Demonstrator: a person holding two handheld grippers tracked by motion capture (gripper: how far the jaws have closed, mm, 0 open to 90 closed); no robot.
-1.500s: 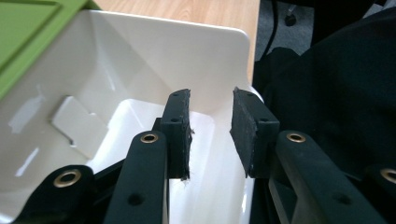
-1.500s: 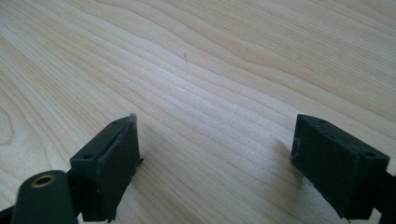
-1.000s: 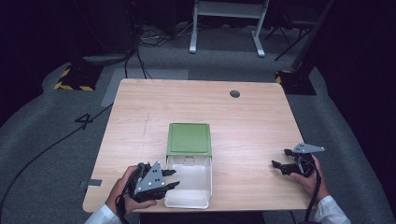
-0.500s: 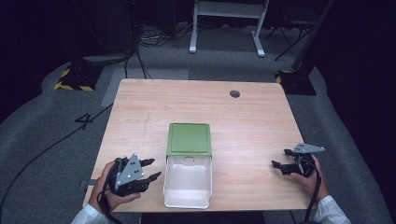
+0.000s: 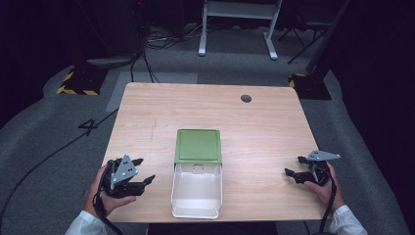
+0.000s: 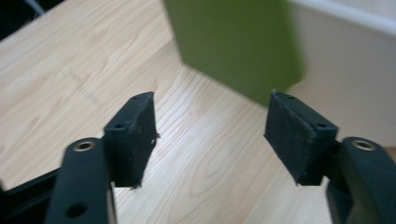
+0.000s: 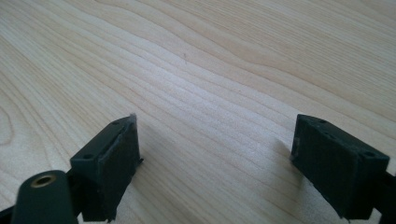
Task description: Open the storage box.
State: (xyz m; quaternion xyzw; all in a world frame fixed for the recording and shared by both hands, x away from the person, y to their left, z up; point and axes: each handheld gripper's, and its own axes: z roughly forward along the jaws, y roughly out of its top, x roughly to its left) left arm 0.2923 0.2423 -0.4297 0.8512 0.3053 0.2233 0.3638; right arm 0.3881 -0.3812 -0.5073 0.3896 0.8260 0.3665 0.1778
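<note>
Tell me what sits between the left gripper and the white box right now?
Nothing: in the high view, only bare wood separates the left gripper from the white box; the table shows through that gap.

Wooden table (image 5: 205, 107), light grain, with a round dark grommet (image 5: 246, 98) near its far right edge. Grey carpeted floor (image 5: 58, 142) bearing a painted numeral "4" (image 5: 89, 124). Black cables (image 5: 147, 46) trailing across it. Yellow-and-black striped base (image 5: 78, 84) at far left. White frame legs (image 5: 237, 27) beyond the table.
</note>
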